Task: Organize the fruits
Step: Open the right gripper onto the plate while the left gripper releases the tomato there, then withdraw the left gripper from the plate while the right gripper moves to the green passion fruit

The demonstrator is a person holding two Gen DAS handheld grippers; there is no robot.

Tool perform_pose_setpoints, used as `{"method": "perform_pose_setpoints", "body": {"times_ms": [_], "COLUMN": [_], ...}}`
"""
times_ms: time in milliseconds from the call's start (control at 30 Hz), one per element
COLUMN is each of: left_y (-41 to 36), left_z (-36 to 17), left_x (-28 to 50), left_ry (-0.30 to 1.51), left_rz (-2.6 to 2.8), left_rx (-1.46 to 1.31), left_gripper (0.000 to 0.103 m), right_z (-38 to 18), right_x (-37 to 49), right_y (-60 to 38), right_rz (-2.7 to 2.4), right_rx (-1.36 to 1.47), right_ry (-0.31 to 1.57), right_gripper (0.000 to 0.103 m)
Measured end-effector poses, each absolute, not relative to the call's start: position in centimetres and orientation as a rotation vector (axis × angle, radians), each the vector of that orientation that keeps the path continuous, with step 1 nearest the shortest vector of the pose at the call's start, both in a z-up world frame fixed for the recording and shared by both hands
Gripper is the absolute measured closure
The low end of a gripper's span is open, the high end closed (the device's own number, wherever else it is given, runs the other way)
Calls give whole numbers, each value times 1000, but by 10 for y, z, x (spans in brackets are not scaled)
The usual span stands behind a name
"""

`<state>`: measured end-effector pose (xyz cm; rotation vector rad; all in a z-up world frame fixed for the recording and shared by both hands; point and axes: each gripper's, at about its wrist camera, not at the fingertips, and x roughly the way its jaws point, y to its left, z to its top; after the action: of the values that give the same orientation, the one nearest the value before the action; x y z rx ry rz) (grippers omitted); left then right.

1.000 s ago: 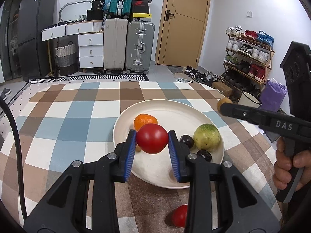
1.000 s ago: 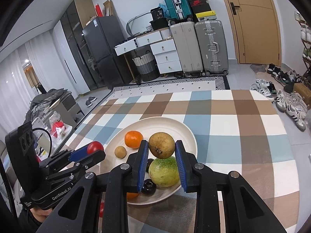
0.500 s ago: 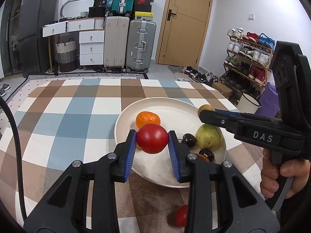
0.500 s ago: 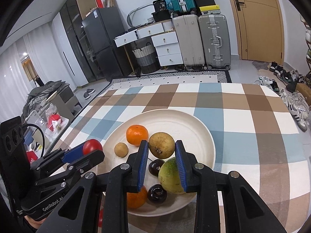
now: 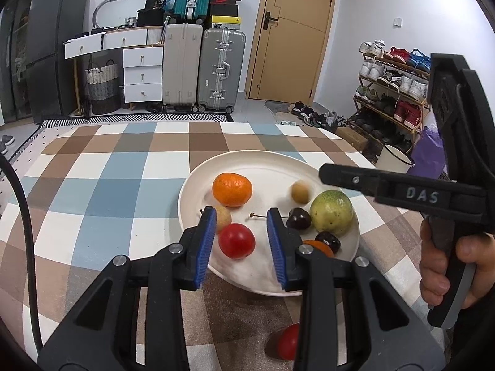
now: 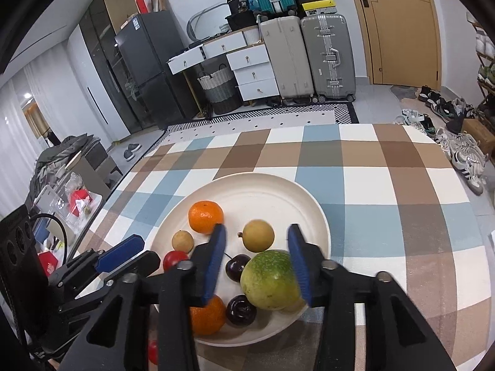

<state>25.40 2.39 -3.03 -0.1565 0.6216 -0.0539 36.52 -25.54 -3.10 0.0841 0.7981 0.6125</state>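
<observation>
Left wrist view: a checked desk (image 5: pixel 102 191) carries a white plate (image 5: pixel 198 185) before suitcases (image 5: pixel 202 68). The left tongs (image 5: pixel 240 228) gape around a loose red tomato (image 5: pixel 236 240) on the plate.

Right wrist view: the right tongs (image 6: pixel 256 249), tilted downward, have just been opening, empty above a tan fruit (image 6: pixel 258 235) on the plate.

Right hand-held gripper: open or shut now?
Open. The right hand-held gripper has just been opening; its blue pads stand clear of the small brown fruit, which lies on the plate.

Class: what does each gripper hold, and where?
Neither. Left gripper stands open around the round red tomato; right gripper's jaws, just opened, flank the round tan fruit untouched. Both lie on the white plate.
</observation>
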Motion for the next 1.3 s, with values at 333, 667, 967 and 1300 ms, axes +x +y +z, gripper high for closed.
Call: {"method": "perform_pose_setpoints", "body": {"times_ms": [333,667,967,1300], "left_y": [36,34,19,13], "left_z": [-27,-21,-19,-10], "left_x": [247,219,181,136], "left_ry": [601,608,612,571], "left_rz": [-15,10,14,11], "left_rx": [-187,-168,-103,-98], "left_gripper": [33,1,1,1], "right_z": [-17,-8,-3,-2], "right_x": [346,315,276,232], "right_y": [-278,-300,-318,-317], "right_rz": [627,603,608,638], "right_rx": [68,38,15,-52], "right_ry": [771,754,706,679], "right_gripper": [16,1,1,1]}}
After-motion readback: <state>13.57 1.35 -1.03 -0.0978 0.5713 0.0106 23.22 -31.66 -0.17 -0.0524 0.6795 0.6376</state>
